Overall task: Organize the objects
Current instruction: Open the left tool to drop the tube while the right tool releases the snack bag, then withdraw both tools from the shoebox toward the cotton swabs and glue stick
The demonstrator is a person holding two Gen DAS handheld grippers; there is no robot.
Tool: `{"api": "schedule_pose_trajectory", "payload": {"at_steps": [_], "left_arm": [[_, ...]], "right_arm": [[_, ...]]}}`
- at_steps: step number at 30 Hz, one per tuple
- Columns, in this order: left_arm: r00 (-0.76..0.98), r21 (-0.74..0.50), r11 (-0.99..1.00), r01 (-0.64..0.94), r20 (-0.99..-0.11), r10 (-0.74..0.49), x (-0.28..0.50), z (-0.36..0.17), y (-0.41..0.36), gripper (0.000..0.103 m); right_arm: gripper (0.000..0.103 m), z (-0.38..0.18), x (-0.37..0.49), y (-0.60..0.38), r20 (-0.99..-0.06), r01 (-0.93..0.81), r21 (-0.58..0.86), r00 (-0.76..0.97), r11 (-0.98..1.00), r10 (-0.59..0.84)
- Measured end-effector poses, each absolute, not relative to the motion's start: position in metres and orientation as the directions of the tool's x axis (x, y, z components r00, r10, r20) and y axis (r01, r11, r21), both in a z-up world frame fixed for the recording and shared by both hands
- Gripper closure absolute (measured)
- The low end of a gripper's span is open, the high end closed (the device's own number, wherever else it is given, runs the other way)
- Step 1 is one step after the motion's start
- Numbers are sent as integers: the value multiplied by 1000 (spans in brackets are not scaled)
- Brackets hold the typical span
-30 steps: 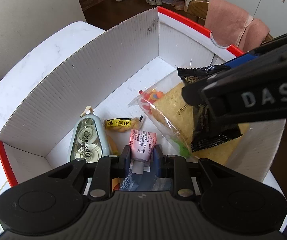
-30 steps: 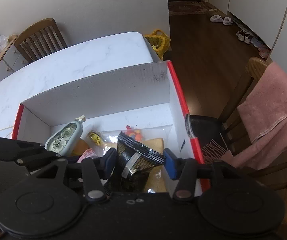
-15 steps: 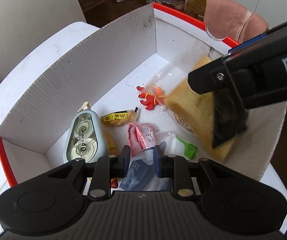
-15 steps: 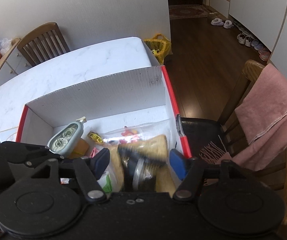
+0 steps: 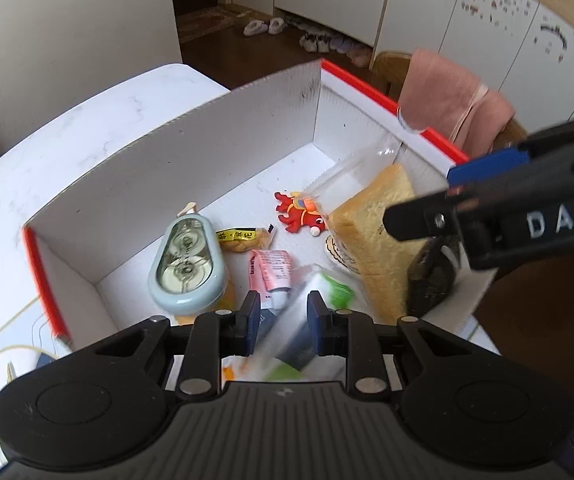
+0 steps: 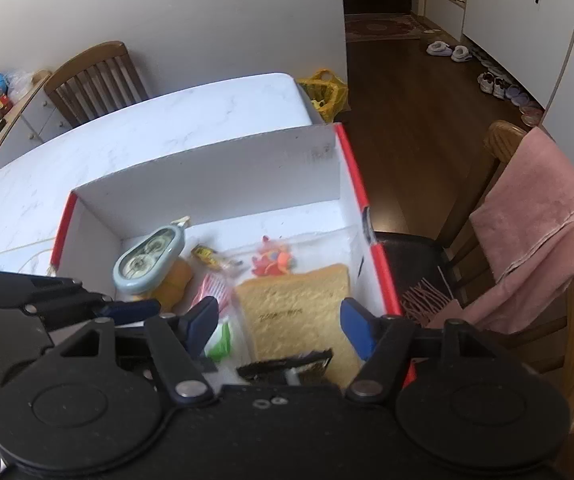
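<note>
Left gripper point(image 5: 279, 322) clamped on blurred packet point(image 5: 293, 330), long axis tilted; right gripper point(image 6: 279, 330) open above bread bag point(image 6: 299, 308) in box point(image 5: 175, 160)

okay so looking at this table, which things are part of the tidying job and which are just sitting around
Part of the job: white box, bagged bread slice, black snack packet, tape dispenser, red toy, pink tube.

Just around: pink towel, wooden chair, slippers.

Both tongs point steeply down — the left tongs point(image 5: 279, 316) clamped tight on a blurred packet, the right tongs point(image 6: 279, 330) spread wide, gripping nothing.
</note>
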State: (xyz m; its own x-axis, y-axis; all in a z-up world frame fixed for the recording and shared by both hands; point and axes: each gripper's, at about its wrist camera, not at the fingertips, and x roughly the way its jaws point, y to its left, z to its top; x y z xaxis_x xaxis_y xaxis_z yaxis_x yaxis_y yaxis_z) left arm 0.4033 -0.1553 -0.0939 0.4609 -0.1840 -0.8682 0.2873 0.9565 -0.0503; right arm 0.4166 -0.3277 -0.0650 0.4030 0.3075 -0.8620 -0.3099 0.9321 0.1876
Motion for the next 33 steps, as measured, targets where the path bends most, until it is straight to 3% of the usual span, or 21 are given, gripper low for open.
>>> {"api": "schedule_pose_trajectory", "payload": {"at_steps": [4, 13, 16, 20, 21, 24, 29, 33], "left_arm": [[482, -87, 958, 273, -849, -214, 390, -84, -142, 74], [536, -118, 952, 282, -804, -258, 356, -55, -111, 73], [552, -121, 950, 287, -790, -267, 343, -47, -98, 73], [571, -116, 950, 289, -776, -268, 322, -37, -74, 73], [575, -114, 951, 287, -774, -267, 317, -36, -67, 70], [603, -111, 956, 270, -755, -258, 301, -31, -43, 28], [628, -109, 965, 238, -741, -238, 280, -24, -3, 25], [639, -111, 971, 212, -736, -223, 265, -25, 31, 25]], "right_arm": [[34, -61, 403, -323, -860, -333, 186, 400, 924, 317], [34, -45, 367, -311, -830, -374, 194, 431, 907, 355], [24, -39, 355, -307, -817, -384, 202, 442, 901, 371], [24, -34, 339, -295, -802, -400, 191, 463, 897, 377], [24, -33, 335, -291, -801, -403, 188, 466, 896, 377], [19, -30, 324, -279, -794, -408, 185, 473, 894, 381], [14, -25, 308, -254, -779, -431, 185, 484, 883, 399], [1, -23, 297, -225, -773, -467, 180, 477, 866, 418]]}}
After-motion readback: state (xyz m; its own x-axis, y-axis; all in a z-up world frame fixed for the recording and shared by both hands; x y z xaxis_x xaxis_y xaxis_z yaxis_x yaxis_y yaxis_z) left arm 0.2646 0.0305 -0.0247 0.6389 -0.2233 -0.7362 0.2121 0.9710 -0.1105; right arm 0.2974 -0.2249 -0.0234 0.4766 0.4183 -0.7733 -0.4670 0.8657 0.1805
